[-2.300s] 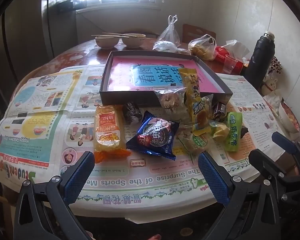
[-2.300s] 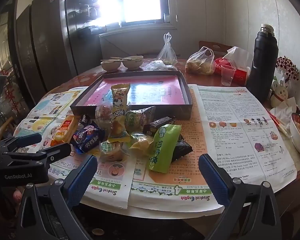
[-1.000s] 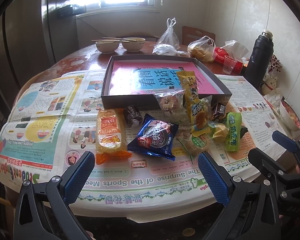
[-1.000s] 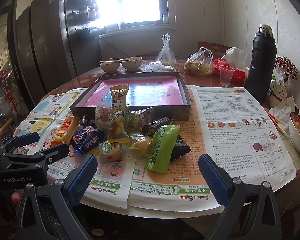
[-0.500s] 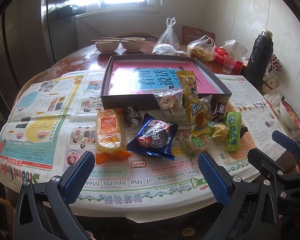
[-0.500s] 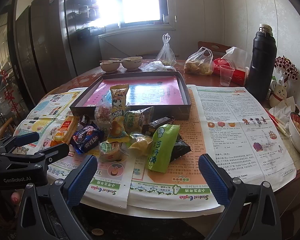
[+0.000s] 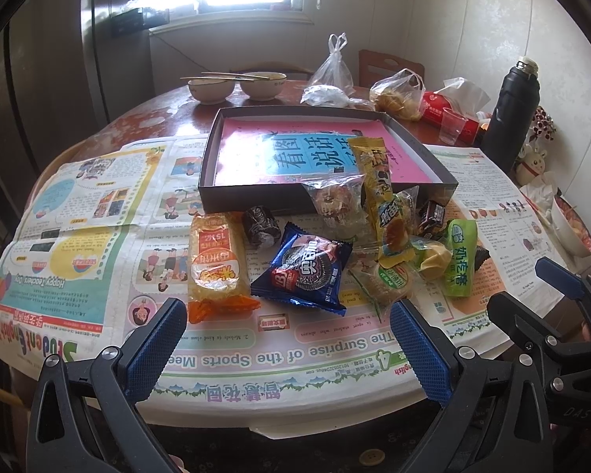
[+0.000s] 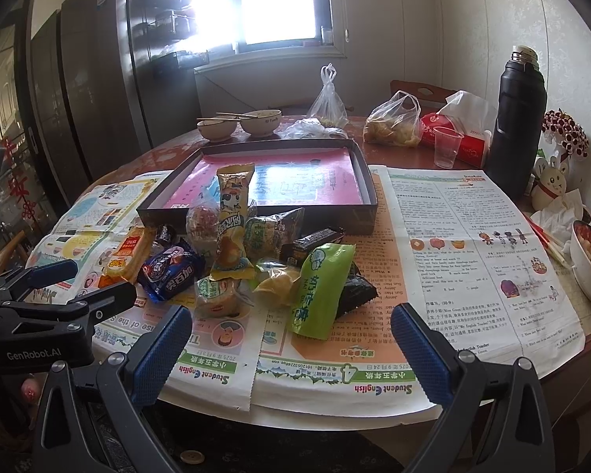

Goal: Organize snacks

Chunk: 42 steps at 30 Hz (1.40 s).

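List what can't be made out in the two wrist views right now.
- Black snack wrapper: mostly under the long green packet, right wrist view.
- Pink sheet in the dark shallow box: washed out by glare, right wrist view.
- White bowl: cut off by the fisheye edge, left wrist view.
- Small label on the newspaper: too small to read.

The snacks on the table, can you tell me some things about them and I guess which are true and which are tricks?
1. Both grippers are open and hold nothing. True: the left gripper and right gripper are both open, short of the pile.
2. The blue cookie packet lies inside the dark tray. False: it lies on the newspaper in front of the tray.
3. The tall yellow packet leans over the tray's front wall. True.
4. The green packet is at the left end of the pile. False: the orange packet is there.
5. The black flask lies on its side. False: it stands upright.
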Tool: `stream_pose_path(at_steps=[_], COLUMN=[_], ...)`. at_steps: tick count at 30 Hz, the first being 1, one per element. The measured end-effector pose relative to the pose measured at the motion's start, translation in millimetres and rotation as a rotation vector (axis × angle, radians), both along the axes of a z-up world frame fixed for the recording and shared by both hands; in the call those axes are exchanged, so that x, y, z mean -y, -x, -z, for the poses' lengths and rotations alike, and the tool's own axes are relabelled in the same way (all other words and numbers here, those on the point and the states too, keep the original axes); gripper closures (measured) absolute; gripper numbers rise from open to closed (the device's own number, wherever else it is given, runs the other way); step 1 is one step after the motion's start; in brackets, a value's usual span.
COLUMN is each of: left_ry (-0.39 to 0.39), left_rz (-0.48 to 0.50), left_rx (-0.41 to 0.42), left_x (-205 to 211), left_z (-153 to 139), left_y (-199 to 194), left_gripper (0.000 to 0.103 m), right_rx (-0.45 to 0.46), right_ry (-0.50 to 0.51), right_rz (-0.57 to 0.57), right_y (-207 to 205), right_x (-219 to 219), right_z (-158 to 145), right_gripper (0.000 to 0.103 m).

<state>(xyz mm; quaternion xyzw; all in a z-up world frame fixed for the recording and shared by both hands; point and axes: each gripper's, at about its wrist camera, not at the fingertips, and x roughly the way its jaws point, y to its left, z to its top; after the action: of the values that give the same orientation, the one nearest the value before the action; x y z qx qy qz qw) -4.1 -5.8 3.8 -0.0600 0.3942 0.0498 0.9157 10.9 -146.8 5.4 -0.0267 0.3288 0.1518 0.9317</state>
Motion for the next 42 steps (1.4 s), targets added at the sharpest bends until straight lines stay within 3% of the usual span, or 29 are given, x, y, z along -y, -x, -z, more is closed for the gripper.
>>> stream_pose_path(at_steps=[13,22,34,38,42], left_ry=[0.01,0.04,0.069,0.075,0.089], left_rz=[-0.015,-0.136,-0.149,-0.131,-0.115], left_rx=[-0.02,-0.05,-0.121,-0.133,-0.142], left_x=[-10.6,-58.9,-78.0,-75.6,-73.7], left_z=[5.7,13.5,26.5,30.0,34.1], left_y=[-6.1,-16.4,-48.5,-57.7,-62.4], left_gripper=[0.0,0.0,0.001,0.005,0.017], right_rx=[-0.022,-0.048,-0.068,-0.089,-0.122], right_ry=[-0.007,-0.026,-0.035,-0.028,-0.027], right_rz=[0.006,0.022,0.087,0.085,0.065], right_y=[-7.2,-17.1,-45.1,-57.0,-63.4], right_x=[1.7,10.2,29.2,26.8,21.8], right_z=[4.8,9.8,13.4,17.3,22.6], right_gripper=[0.001,0.001,0.001,0.003,0.015])
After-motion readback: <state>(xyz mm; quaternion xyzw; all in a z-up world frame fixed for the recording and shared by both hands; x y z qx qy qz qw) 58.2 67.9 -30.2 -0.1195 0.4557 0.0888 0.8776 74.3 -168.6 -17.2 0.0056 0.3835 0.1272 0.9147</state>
